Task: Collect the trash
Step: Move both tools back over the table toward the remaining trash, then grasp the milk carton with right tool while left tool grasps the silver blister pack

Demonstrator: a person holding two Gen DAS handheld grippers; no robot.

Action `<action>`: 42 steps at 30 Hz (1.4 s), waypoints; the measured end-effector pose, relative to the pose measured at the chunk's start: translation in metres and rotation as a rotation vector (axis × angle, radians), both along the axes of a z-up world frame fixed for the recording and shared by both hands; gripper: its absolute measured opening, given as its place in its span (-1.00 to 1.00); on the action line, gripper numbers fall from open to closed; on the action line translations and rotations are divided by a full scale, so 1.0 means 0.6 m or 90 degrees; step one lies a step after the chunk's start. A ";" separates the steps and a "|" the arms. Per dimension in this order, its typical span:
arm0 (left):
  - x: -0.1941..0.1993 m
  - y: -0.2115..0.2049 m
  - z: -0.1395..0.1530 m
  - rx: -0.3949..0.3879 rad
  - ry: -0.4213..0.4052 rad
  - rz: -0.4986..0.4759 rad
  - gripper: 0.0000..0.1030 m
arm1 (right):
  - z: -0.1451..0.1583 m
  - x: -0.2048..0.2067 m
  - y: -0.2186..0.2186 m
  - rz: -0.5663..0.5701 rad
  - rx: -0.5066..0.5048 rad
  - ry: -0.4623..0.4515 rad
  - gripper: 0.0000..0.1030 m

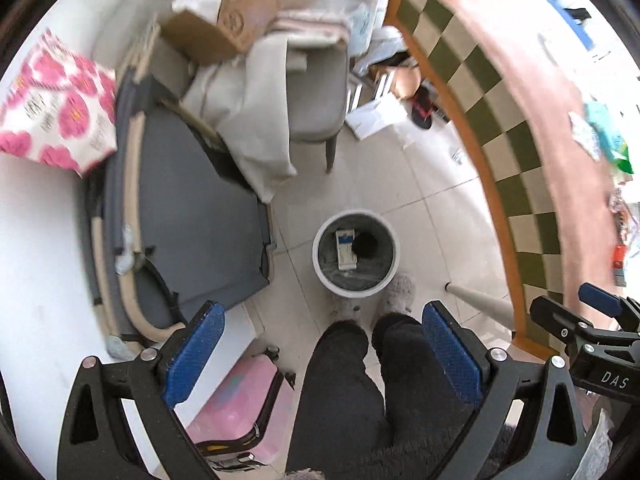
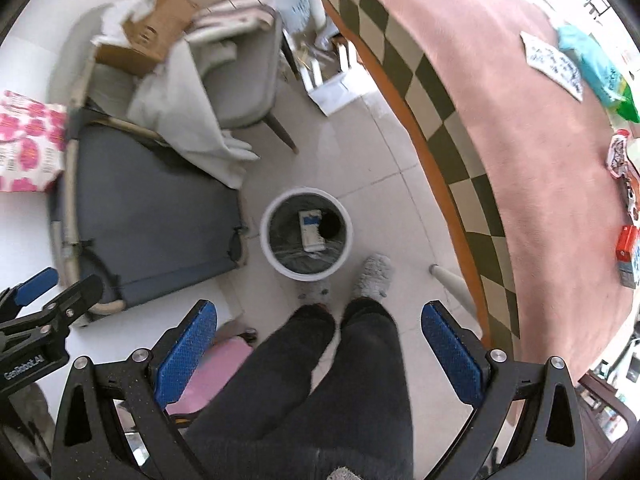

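A white round trash bin (image 1: 390,248) stands on the tiled floor below both grippers; it also shows in the right wrist view (image 2: 267,236). Inside it lie a white and blue carton (image 1: 346,250) (image 2: 312,230) and a dark round object (image 1: 365,245). My left gripper (image 1: 322,354) is open and empty, high above the floor. My right gripper (image 2: 320,354) is open and empty, beside the left one. On the pink tablecloth (image 2: 520,128) lie a white wrapper (image 2: 554,64), a teal and green bag (image 2: 600,70), a red and white packet (image 2: 622,156) and a red carton (image 2: 627,248).
The person's dark-trousered legs (image 2: 340,380) and grey slippers (image 2: 374,276) stand just before the bin. A grey folding cot (image 1: 192,224), a grey chair with cloth and cardboard boxes (image 1: 256,60), a pink storage box (image 1: 240,408) and papers on the floor (image 1: 376,116) lie to the left and beyond.
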State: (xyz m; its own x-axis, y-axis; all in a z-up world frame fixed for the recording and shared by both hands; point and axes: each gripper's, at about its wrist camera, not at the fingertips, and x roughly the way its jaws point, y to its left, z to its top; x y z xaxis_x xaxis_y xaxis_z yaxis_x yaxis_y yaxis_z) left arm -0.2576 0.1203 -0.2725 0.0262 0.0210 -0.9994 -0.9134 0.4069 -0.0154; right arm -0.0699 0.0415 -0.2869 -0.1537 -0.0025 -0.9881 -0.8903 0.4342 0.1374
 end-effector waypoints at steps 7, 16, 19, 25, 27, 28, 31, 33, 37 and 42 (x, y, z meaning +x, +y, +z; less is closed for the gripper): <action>0.063 -0.006 0.113 0.085 -0.033 -0.033 0.96 | 0.098 0.048 -0.024 -0.072 0.084 0.037 1.00; 0.367 -0.029 0.151 0.179 -0.039 -0.200 1.00 | 0.153 0.296 -0.153 -0.230 0.121 -0.011 1.00; 0.496 -0.064 0.130 0.208 -0.020 -0.278 1.00 | 0.132 0.415 -0.232 -0.270 0.066 -0.078 1.00; 0.692 -0.164 0.046 0.229 0.044 -0.419 1.00 | 0.028 0.589 -0.320 -0.214 -0.070 -0.183 1.00; 0.732 -0.197 0.010 0.214 0.068 -0.448 1.00 | -0.022 0.622 -0.334 -0.165 -0.110 -0.189 1.00; 0.746 -0.210 -0.007 0.206 0.080 -0.459 1.00 | -0.047 0.634 -0.335 -0.129 -0.125 -0.190 1.00; 0.771 -0.233 -0.051 0.188 0.114 -0.482 1.00 | -0.087 0.643 -0.329 -0.059 -0.143 -0.197 1.00; 0.778 -0.233 -0.068 0.185 0.134 -0.492 1.00 | -0.110 0.642 -0.317 -0.019 -0.146 -0.194 0.96; 0.800 -0.218 -0.087 0.208 0.154 -0.535 1.00 | -0.131 0.650 -0.318 -0.030 -0.139 -0.154 0.40; 0.869 -0.178 -0.102 0.261 0.166 -0.672 1.00 | -0.121 0.701 -0.370 -0.236 -0.119 -0.046 0.35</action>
State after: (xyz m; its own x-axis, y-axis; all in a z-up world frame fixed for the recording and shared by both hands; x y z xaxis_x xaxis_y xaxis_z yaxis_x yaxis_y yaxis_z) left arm 0.2637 0.0132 -0.3334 0.0179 0.4351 -0.9002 -0.0724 0.8985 0.4329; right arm 0.3510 -0.1802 -0.3598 -0.1083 -0.1398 -0.9842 -0.6733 0.7387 -0.0308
